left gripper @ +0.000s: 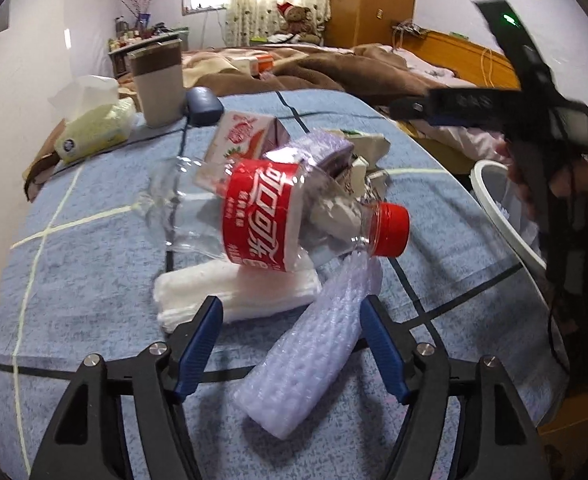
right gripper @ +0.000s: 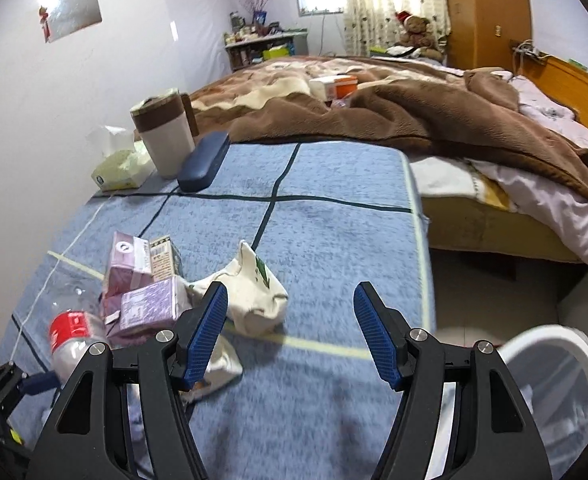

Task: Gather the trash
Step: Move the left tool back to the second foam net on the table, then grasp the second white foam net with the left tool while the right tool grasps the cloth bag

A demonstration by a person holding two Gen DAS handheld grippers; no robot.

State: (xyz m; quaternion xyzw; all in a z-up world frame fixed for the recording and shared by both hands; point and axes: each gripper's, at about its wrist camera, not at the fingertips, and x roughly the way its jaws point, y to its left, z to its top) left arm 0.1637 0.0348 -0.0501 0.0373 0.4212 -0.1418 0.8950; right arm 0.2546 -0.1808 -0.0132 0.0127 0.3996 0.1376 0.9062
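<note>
In the left wrist view my left gripper stands open low over the blue cloth. A white foam net sleeve lies between its fingers, close to the right pad and well apart from the left one. Just beyond lie a folded white tissue and a clear cola bottle with red label and cap. Behind the bottle are a pink milk carton and a crumpled white bag. My right gripper is open with nothing between its pads. The white bag sits just past its left finger, beside purple cartons.
A white-rimmed trash bin stands off the table's right edge. At the back left are a tissue pack, a beige cup and a dark blue case. A bed with a brown blanket lies beyond.
</note>
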